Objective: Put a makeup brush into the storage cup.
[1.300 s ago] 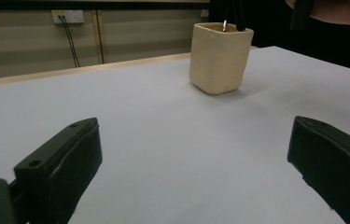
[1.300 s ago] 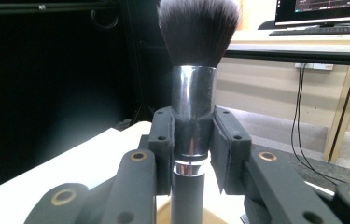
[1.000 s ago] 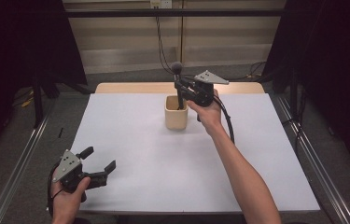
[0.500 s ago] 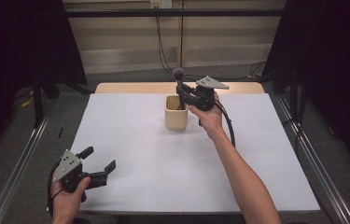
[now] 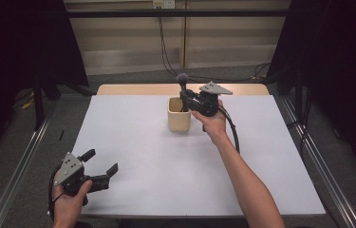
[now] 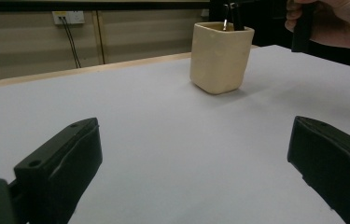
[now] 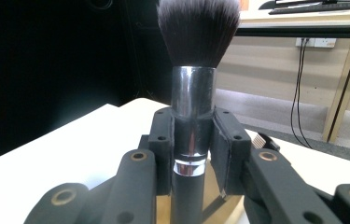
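While your right claw (image 7: 192, 140) pinches makeup brush (image 7: 193, 88) at chrome ferrule, brush stands upright, bristles up, handle end down inside mouth of cream cup (image 5: 179, 114). Long axis vertical, straight over cup; cup sits directly below claw, far side of table (image 5: 156, 161). Right hand on it; left claw (image 5: 100, 167) spread, empty, well apart from cup at near table edge. Against earlier frames: brush and right claw sit a little higher above cup rim; left claw unmoved.

High view looks down from above; left gripper view low, sharing cup (image 5: 179, 115) (image 6: 220, 56).
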`<state>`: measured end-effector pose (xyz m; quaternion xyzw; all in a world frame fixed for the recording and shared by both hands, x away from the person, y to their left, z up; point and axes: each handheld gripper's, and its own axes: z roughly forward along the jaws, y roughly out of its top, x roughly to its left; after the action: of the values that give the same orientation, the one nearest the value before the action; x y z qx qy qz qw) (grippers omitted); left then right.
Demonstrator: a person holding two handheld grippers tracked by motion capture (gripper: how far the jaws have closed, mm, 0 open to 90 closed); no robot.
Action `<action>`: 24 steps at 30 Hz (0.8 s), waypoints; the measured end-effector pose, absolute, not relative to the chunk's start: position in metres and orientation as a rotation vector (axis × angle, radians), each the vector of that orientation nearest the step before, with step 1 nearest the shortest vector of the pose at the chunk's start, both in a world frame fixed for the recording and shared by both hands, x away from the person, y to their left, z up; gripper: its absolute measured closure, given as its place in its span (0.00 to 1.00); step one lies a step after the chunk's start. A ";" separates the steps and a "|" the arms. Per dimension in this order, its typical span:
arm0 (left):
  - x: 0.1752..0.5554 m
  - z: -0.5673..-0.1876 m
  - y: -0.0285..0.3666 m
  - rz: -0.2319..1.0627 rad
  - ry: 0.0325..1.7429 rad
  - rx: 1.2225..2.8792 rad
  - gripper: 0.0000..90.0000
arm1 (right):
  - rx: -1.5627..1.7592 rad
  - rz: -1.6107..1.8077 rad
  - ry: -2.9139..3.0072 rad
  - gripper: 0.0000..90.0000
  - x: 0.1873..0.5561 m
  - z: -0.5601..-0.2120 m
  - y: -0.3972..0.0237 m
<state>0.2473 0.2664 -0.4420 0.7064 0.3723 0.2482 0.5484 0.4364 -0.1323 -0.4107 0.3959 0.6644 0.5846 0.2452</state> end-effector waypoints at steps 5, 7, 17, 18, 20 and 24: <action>0.248 -0.442 0.268 0.598 0.880 1.677 0.03 | 1.085 1.594 1.820 0.80 0.435 -0.414 -0.133; 0.248 -0.442 0.267 0.595 0.881 1.674 0.03 | 1.086 1.592 1.824 0.80 0.435 -0.416 -0.133; 0.248 -0.442 0.266 0.592 0.874 1.683 0.03 | 1.104 1.590 1.832 0.80 0.431 -0.420 -0.137; 0.248 -0.442 0.266 0.591 0.874 1.684 0.03 | 1.108 1.589 1.835 0.80 0.430 -0.420 -0.137; 0.248 -0.442 0.265 0.592 0.875 1.688 0.03 | 1.112 1.588 1.843 0.79 0.429 -0.421 -0.137; 0.248 -0.442 0.266 0.592 0.877 1.684 0.03 | 1.113 1.588 1.855 0.79 0.428 -0.422 -0.136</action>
<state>0.2480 0.2655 -0.4423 0.7098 0.3697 0.2495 0.5452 0.4276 -0.1364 -0.4219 0.4039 0.6733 0.5762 0.2269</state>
